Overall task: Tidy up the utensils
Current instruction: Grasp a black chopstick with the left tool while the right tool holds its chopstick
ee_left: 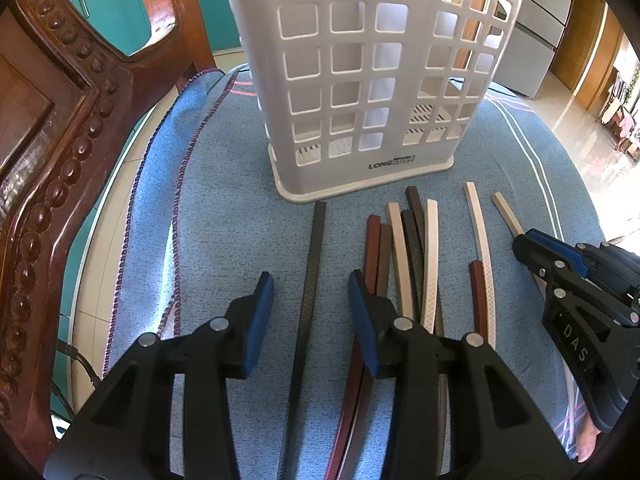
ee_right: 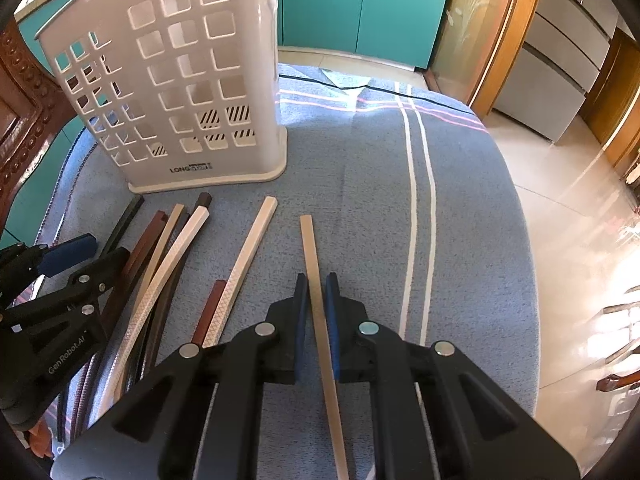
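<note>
The right gripper point(ee_right: 316, 292) had its blue pads point(ee_right: 303, 300) drawn in against the two sides of a single beige chopstick point(ee_right: 310, 240), pinching it partway along so that the far end pointed up the cloth toward the white utensil holder point(ee_right: 180, 80); that chopstick lay farthest to the right of the holder, well apart from the others, which probably made it the easiest to take without disturbing anything. The left gripper point(ee_left: 312, 304) stood with its fingers apart and nothing pressed between them, straddling a lone black chopstick point(ee_left: 310, 280) that ran straight toward the holder's base, seemingly lined up for a later pick. Just right of that stick, and in front of the holder, lay the loose bundle of chopsticks point(ee_left: 400, 248), dark red, brown, black and white, partly overlapping, so sorting them looked harder. The holder stood upright on the blue towel point(ee_right: 400, 200), its perforated wall facing both grippers and its open top out of reach of the sticks for now; through the holes it appeared empty, suggesting the organizing had barely begun. A carved wooden chair point(ee_left: 52, 140) stood left of the holder.
</note>
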Demonstrator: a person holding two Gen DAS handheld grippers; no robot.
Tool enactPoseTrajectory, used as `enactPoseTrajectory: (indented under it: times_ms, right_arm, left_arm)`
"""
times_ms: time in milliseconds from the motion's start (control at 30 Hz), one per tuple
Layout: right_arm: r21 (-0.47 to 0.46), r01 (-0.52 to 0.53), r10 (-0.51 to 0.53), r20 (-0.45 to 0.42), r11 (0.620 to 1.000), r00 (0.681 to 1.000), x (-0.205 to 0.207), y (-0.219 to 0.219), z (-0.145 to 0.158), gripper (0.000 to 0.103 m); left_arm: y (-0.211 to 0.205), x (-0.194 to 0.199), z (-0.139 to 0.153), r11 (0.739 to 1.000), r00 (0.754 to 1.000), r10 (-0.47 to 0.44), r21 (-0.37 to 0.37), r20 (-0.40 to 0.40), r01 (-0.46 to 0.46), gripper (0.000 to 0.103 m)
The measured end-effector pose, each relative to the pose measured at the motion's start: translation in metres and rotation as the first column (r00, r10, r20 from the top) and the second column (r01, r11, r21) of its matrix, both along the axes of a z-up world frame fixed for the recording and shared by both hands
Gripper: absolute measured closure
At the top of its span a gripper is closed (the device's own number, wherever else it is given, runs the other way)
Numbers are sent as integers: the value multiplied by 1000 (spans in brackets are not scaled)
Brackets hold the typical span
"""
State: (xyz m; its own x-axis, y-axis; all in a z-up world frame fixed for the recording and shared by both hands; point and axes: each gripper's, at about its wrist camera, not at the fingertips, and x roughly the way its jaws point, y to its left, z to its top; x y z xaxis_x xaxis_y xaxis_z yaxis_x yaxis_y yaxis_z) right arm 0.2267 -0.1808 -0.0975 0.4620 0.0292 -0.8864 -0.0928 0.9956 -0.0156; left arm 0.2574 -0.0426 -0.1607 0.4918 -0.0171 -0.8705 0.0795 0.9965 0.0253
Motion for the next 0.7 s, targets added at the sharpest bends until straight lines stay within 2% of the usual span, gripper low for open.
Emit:
enactPoseTrajectory:
  times_ms: [100,167,200,367,400,500,567,600,667,700]
  right_arm:
    - [-9,8,-8,-4,1000,1000,1,-1,0,84]
    - [-38,19,-19,-7,999,1000,1,-2,0,68]
    - [-51,28,-28,-6,998,1000,2,-3,0,64]
    - [6,58,-58,-21,998,998,5,-16,0,62]
    - [7,56,-56,-20,998,998,5,-16,0,63]
    - [32,47,-46,-20,998,999,7,-16,0,75]
    - [53,37,-36,-22,998,999,6,-14,1,95]
    - [76,33,-31,-28,997,999,6,-14,1,95]
    - [94,39,-37,-27,995,999,6,-14,0,96]
    - [119,44,-41,-27,992,999,7,-16,0,96]
  left_arm:
    - [0,0,0,1000,1000,0,-2,-1,0,62]
    - [1,0,0,1000,1000,3,2,0,-3,60]
    - [1,1,0,1000,1000,8,5,0,-8,57]
    - [4,1,-1,1000,1000,10,2,-1,-10,56]
    - [4,1,-1,1000,1000,11,4,-1,-11,56]
    - [5,2,-1,1000,1000,12,1,-2,-12,56]
    - [6,2,-1,1000,1000,13,-3,-2,-13,56]
    - [6,2,-1,1000,1000,15,-6,-2,-15,58]
    - [8,1,0,999,1000,12,-36,-6,-12,66]
    - [8,1,0,999,1000,11,-37,-5,-11,76]
